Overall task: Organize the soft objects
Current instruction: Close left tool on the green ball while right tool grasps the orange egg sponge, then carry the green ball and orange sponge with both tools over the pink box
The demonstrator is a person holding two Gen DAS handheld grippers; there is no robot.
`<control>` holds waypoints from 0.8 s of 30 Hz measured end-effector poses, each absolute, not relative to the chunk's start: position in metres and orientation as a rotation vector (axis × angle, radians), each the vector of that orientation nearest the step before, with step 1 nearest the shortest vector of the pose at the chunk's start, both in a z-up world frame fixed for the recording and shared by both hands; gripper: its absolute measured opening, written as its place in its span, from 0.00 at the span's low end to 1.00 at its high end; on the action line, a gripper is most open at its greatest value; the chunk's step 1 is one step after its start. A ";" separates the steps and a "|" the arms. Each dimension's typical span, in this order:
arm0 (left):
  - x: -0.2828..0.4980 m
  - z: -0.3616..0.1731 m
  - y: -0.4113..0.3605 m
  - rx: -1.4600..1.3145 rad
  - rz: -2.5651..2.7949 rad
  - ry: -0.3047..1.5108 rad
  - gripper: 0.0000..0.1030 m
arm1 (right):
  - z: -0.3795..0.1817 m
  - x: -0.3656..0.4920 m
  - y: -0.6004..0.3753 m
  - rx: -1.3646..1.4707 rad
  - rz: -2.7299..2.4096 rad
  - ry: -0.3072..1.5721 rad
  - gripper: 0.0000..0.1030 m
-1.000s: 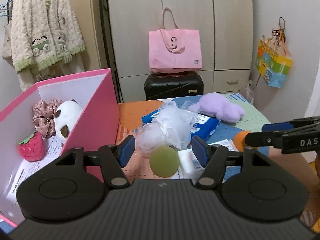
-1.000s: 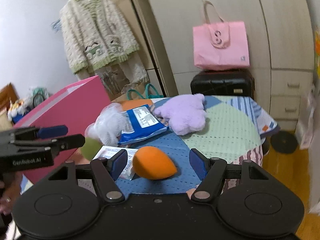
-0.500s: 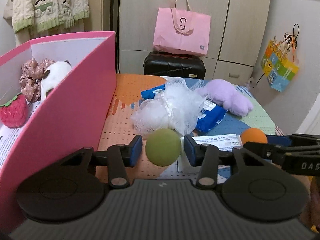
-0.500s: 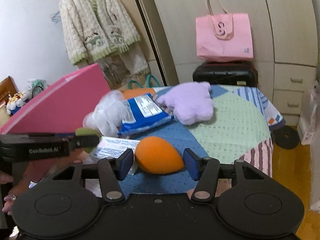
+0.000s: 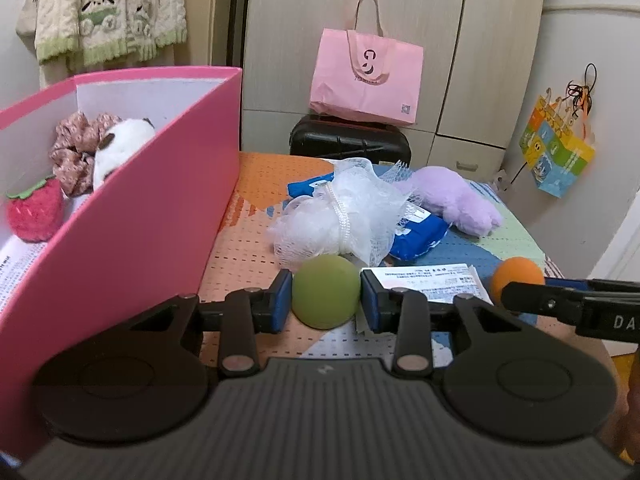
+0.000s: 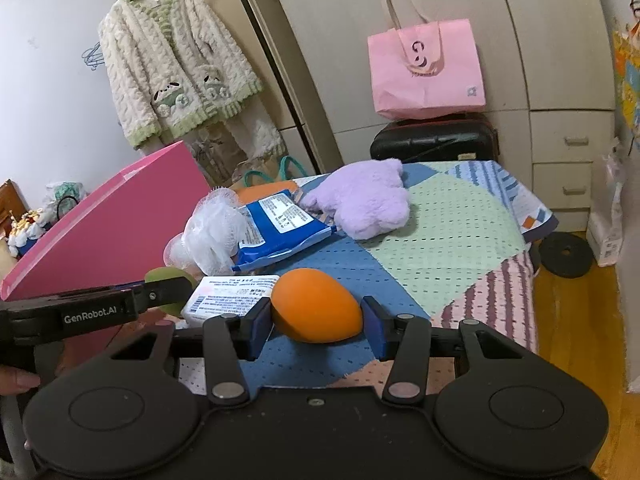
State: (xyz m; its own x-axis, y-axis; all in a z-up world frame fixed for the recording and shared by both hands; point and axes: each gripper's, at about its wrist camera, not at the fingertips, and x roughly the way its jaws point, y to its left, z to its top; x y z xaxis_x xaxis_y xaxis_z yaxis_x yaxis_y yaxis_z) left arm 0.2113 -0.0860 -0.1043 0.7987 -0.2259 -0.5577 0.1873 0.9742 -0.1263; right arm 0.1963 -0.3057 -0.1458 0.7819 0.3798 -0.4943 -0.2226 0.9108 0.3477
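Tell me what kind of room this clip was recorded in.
Most likely a bedroom or similar room in a home: a built-in wardrobe, a fluffy cardigan on a hanger, and a black suitcase on the floor behind the cloth-covered table.

Home bedroom, wardrobe [image 6: 400, 32] doors, hanging cardigan [image 6: 176, 64], suitcase [image 6: 436, 138], quilt-covered table [image 6: 460, 216]
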 end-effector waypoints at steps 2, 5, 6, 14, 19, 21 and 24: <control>0.208 -0.101 -0.086 -0.070 -0.239 0.606 0.34 | -0.143 0.191 -0.305 0.258 0.314 0.584 0.52; 0.202 -0.097 -0.087 -0.059 -0.251 0.611 0.34 | -0.140 0.183 -0.303 0.243 0.312 0.581 0.52; 0.200 -0.096 -0.087 -0.055 -0.261 0.617 0.34 | -0.139 0.180 -0.302 0.240 0.314 0.581 0.52; 0.181 -0.089 -0.078 -0.103 -0.336 0.680 0.34 | -0.137 0.158 -0.286 0.194 0.324 0.600 0.52; 0.167 -0.083 -0.071 -0.109 -0.394 0.738 0.34 | -0.134 0.141 -0.274 0.158 0.348 0.604 0.52; 0.161 -0.080 -0.069 -0.084 -0.394 0.741 0.34 | -0.133 0.132 -0.270 0.141 0.348 0.605 0.52; 0.153 -0.076 -0.065 -0.063 -0.413 0.768 0.34 | -0.129 0.122 -0.266 0.131 0.350 0.614 0.52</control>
